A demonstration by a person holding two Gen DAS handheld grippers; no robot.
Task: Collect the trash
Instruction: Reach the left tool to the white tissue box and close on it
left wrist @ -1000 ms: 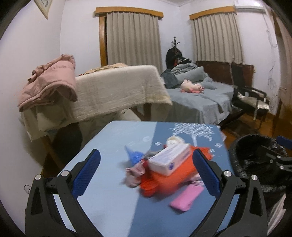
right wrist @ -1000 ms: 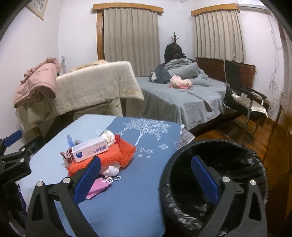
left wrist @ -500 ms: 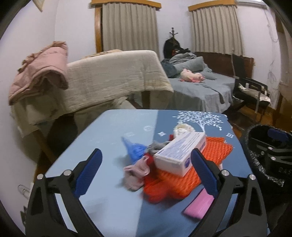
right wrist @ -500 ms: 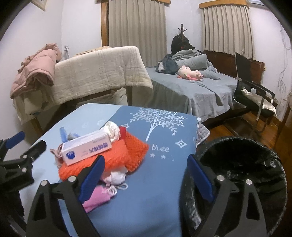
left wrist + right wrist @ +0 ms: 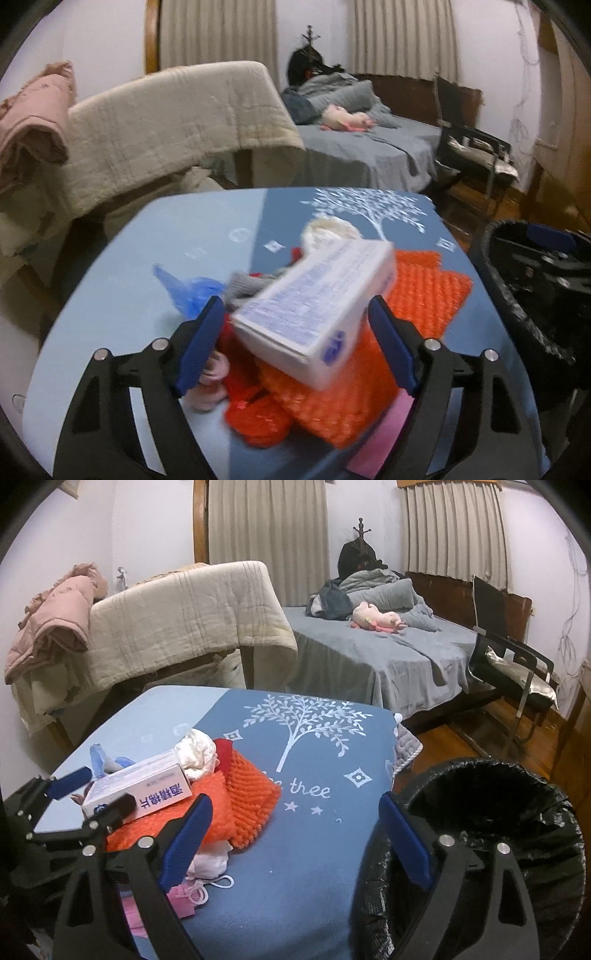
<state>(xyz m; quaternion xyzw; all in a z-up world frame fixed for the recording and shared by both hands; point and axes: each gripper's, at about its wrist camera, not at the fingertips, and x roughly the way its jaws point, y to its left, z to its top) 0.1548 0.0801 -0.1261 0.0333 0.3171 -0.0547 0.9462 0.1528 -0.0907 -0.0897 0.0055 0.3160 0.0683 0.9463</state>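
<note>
The white box (image 5: 314, 306) is lying on top of the trash heap, resting on the orange netted cloth (image 5: 417, 295) toward the near-left part of the blue bench (image 5: 295, 886), and we are bringing our left claw (image 5: 295, 343) around it. Its jaws are closing, with the box between them, but the pads are not yet pressing on its sides, so nothing is held. Our right claw (image 5: 295, 845) is hanging wide and empty over the bench, between the heap and the black-lined bin (image 5: 491, 834) standing just off the bench's right edge. Around the box we are seeing a blue plastic scrap (image 5: 188, 291), a crumpled white wad (image 5: 195, 753), and pink pieces (image 5: 181, 897) with a white loop of cord at the near edge. We are judging the risk to be a skewed pinch: the box is sitting at an angle across the jaws, so closing could twist or squirt it away, or drag the soft cloth underneath and spill the heap.
</note>
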